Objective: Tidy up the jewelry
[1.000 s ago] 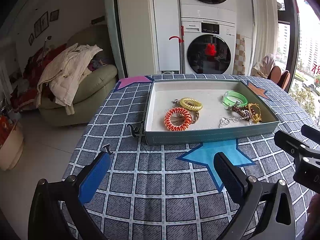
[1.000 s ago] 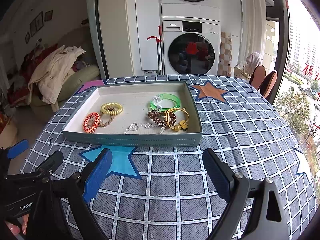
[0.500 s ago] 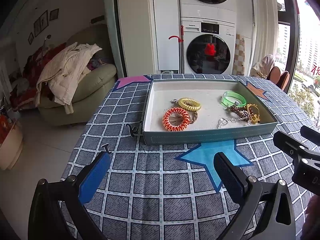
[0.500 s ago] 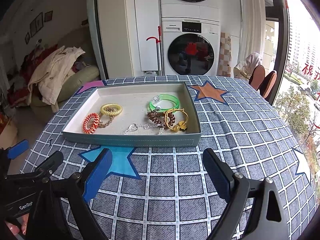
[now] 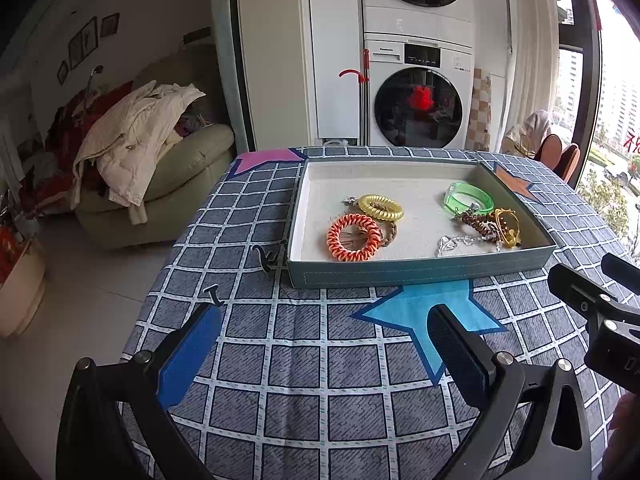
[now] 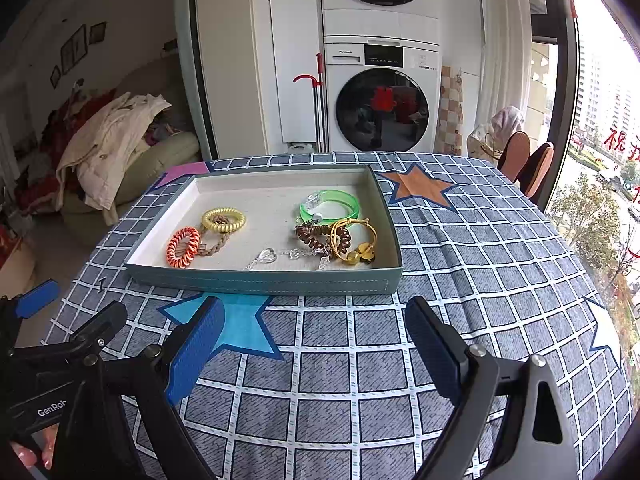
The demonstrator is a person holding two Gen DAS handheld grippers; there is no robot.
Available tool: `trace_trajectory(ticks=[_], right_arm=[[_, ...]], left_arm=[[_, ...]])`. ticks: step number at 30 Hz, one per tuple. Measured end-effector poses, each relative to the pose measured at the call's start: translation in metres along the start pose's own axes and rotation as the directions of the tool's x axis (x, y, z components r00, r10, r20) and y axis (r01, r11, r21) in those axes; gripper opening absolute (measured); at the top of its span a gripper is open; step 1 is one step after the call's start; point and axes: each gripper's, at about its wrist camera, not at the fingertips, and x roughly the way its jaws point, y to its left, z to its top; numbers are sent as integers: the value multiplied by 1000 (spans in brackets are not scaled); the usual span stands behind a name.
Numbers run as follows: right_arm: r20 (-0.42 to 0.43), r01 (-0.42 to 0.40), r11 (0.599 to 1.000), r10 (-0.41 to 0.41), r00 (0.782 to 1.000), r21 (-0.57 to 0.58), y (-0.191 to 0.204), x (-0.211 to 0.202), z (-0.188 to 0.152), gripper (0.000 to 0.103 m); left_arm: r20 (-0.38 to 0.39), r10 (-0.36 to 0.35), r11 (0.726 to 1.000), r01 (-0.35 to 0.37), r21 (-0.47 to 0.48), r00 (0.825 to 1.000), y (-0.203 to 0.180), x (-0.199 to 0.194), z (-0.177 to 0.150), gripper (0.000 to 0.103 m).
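In the left wrist view, the left gripper (image 5: pixel 324 344) hangs with its jaws spread wide and nothing between them, low over the checked tablecloth (image 5: pixel 280 360) short of the teal tray (image 5: pixel 420 274). Inside the tray lie an orange spiral hair tie (image 5: pixel 353 237), a yellow spiral hair tie (image 5: pixel 381 207), a green bangle (image 5: pixel 468 197), a brown coiled tie (image 5: pixel 478 224) tangled with a gold bracelet (image 5: pixel 507 227), and a silver chain (image 5: pixel 460 242). Two small dark hooks (image 5: pixel 270 257) lie on the cloth just beside the tray's left corner. In the right wrist view, the right gripper (image 6: pixel 314 342) is likewise released and empty, facing the tray's near wall (image 6: pixel 280 282). All the jewelry already sits in the tray, loosely heaped; that would fit a sorted collection or a pile waiting to be sorted, so the step in hand is unsettled. This view shows a braided brown cord (image 6: pixel 218 242) linking the two spiral ties and a heart pendant (image 6: pixel 267 255) on the chain, both unclear from the left; the left view alone shows the nearer hook clearly.
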Motion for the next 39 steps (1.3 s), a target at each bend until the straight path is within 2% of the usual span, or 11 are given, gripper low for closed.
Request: trace_trajectory(ticks=[39], right_arm=[[-1, -1, 1000, 1, 1000, 0, 0, 0, 0, 93]], left_arm=[[-21, -10, 1000, 10, -11, 1000, -2, 4, -2, 103]])
